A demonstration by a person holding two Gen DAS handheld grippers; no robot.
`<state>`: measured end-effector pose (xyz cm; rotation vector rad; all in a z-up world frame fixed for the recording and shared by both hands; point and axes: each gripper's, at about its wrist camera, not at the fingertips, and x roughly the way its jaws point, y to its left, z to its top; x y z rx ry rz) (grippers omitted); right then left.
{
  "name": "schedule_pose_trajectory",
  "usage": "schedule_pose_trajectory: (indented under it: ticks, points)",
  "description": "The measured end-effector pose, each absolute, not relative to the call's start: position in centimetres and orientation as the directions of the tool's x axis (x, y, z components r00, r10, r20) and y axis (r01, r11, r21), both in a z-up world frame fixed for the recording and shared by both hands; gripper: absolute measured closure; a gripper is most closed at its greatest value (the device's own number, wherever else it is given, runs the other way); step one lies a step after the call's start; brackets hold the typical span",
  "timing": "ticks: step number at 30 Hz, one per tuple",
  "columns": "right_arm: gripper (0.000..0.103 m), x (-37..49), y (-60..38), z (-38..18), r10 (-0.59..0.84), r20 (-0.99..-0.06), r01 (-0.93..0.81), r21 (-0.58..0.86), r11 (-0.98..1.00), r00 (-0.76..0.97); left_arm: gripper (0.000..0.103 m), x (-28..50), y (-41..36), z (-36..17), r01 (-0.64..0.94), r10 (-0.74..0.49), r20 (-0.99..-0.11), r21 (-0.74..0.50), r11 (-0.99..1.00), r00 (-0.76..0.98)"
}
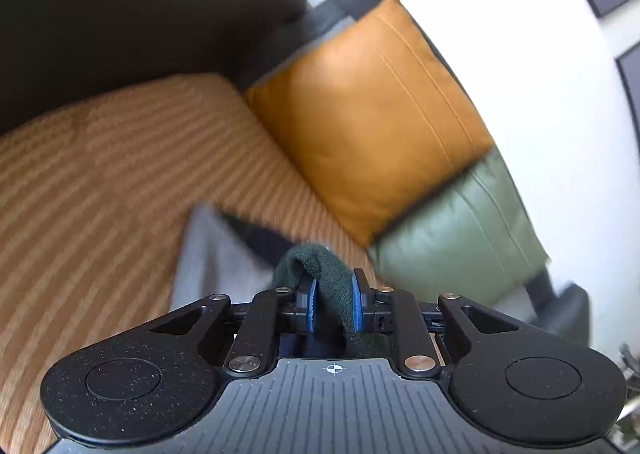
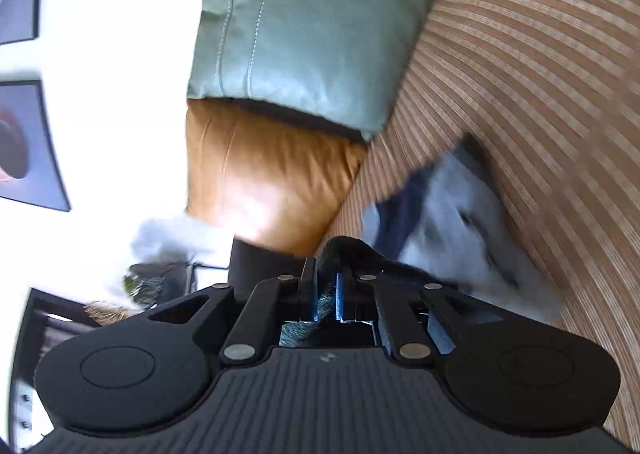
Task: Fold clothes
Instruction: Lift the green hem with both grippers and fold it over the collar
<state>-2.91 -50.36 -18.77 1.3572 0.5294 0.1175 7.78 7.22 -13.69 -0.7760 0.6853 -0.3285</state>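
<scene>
My left gripper (image 1: 334, 288) is shut on a fold of dark green knit garment (image 1: 320, 258), which bulges up between the blue pads and is held above the striped surface (image 1: 100, 157). My right gripper (image 2: 326, 280) is shut on another fold of the same dark green garment (image 2: 344, 250). A light grey cloth with dark parts (image 1: 208, 254) lies blurred on the stripes beyond the left gripper; it also shows in the right wrist view (image 2: 452, 221). Most of the green garment is hidden under the grippers.
An orange leather cushion (image 1: 372, 113) and a green leather cushion (image 1: 460, 230) lean at the back of the brown striped surface (image 2: 540, 73); they also show in the right wrist view as orange (image 2: 264, 173) and green (image 2: 304, 21). A dark backrest (image 1: 132, 5) rises at left. Framed pictures (image 2: 24, 141) hang on the white wall.
</scene>
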Motion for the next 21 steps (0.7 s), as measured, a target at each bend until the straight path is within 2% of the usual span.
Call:
schedule_pose_trajectory:
  ticks: [5,12,19,21]
  points:
    - [0.094,5.1,-49.9,-22.2,0.343,-0.364,0.287,0.923,0.255,0.866,0.09,15.8,5.1,-16.2,-0.048,-0.44,-0.498,-0.7,0.712,0.747]
    - [0.094,8.6,-50.3,-26.4,0.33,-0.361,0.297,0.927,0.229,0.872,0.093,19.8,2.8,-18.2,-0.056,-0.401,-0.543,-0.641,0.765,0.738]
    - [0.094,8.9,-52.4,-24.1,0.298,-0.313,0.256,0.942,0.215,0.902,0.094,20.9,2.3,-16.6,-0.031,-0.365,-0.522,-0.604,0.797,0.771]
    - [0.094,10.2,-52.4,-23.8,0.281,-0.333,0.27,0.933,0.238,0.9,0.094,22.1,1.3,-16.6,-0.026,-0.343,-0.533,-0.567,0.823,0.773]
